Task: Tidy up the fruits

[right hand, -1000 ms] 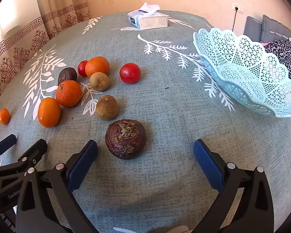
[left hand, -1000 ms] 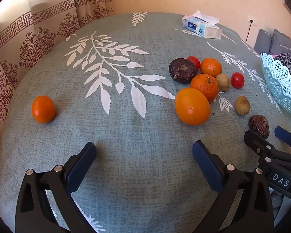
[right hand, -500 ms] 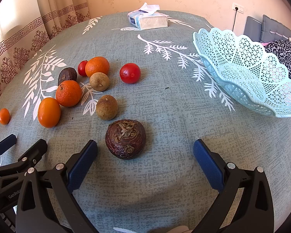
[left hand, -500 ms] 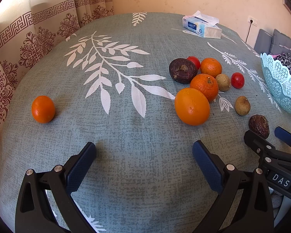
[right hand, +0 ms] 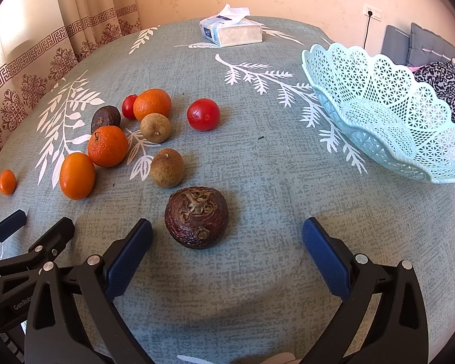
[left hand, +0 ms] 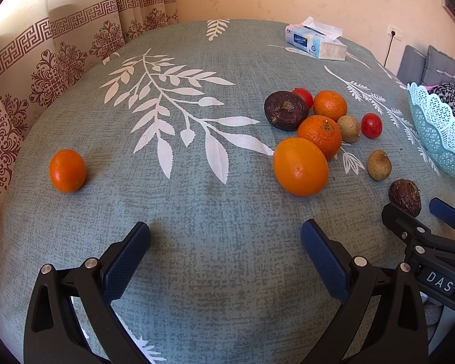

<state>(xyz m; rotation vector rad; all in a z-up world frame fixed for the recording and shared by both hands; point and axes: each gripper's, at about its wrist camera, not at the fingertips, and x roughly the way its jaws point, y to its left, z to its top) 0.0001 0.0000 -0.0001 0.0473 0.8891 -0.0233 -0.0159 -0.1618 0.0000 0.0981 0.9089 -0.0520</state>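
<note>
The right gripper [right hand: 227, 242] hangs low over the tablecloth [right hand: 257, 166] with its jaws spread wide and nothing between the pads; the dark wrinkled fruit [right hand: 196, 217] sits just ahead of them, nearer the left pad, with a dry crusted stem end facing the camera. It looks light and firm-shelled, a little brittle, probably not slippery given the rough skin, so I would close across its widest middle, pads on the two rounded flanks, with modest pressure. The lattice basket [right hand: 388, 115] stands empty, well apart to the right, the likely place for it. The left gripper [left hand: 226, 248] is likewise released and holds nothing, over bare cloth; the large orange [left hand: 300, 166] lies ahead to its right, touching or nearly touching a tangerine [left hand: 319, 135], and a small orange [left hand: 67, 170] sits alone far to the left. Compared with the views from a second ago, nothing has shifted: both grippers and every fruit keep the same places.
</note>
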